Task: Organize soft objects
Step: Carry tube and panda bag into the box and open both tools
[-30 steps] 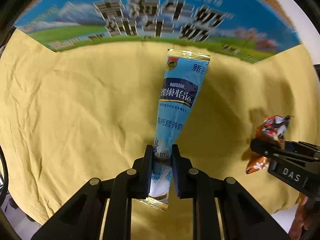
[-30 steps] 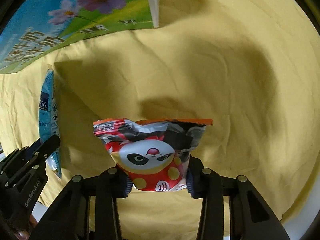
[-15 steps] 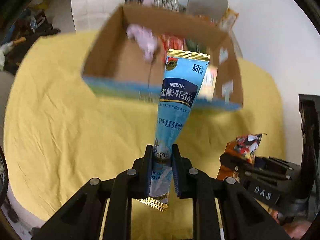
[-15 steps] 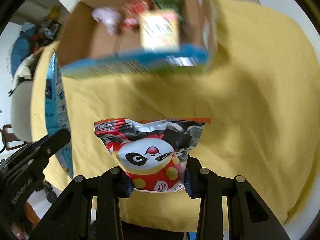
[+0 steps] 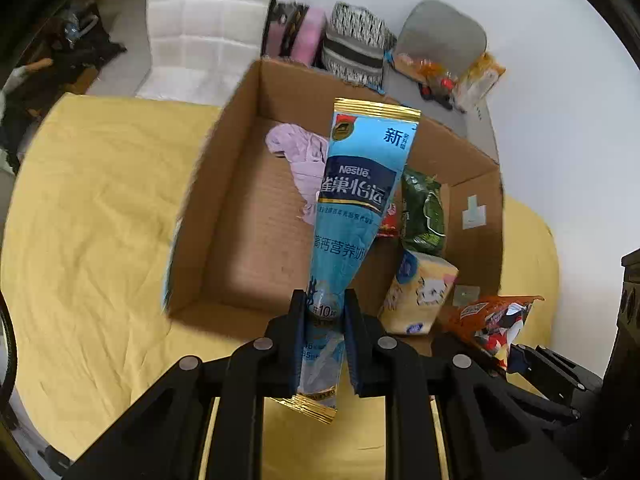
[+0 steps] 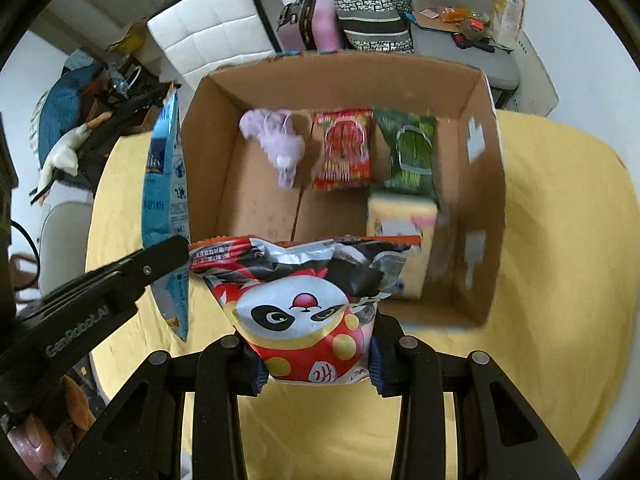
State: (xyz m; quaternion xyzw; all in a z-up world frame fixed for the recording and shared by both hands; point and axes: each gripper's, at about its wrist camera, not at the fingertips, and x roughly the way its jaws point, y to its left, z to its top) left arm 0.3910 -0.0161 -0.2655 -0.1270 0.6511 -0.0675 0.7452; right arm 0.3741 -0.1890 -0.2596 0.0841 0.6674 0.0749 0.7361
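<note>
Yellow cloth point(image 5: 100, 208) covers the table under a cardboard box point(image 6: 486, 184) at centre frame; left jaws pinch a blue sachet point(image 5: 352, 208), right jaws pinch a panda snack bag point(image 6: 304, 300).

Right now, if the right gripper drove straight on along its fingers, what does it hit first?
Probably the near wall of the cardboard box. The right gripper is shut on the panda snack bag, which leads and hides that wall; depth is unclear, so it might clear the rim.
</note>
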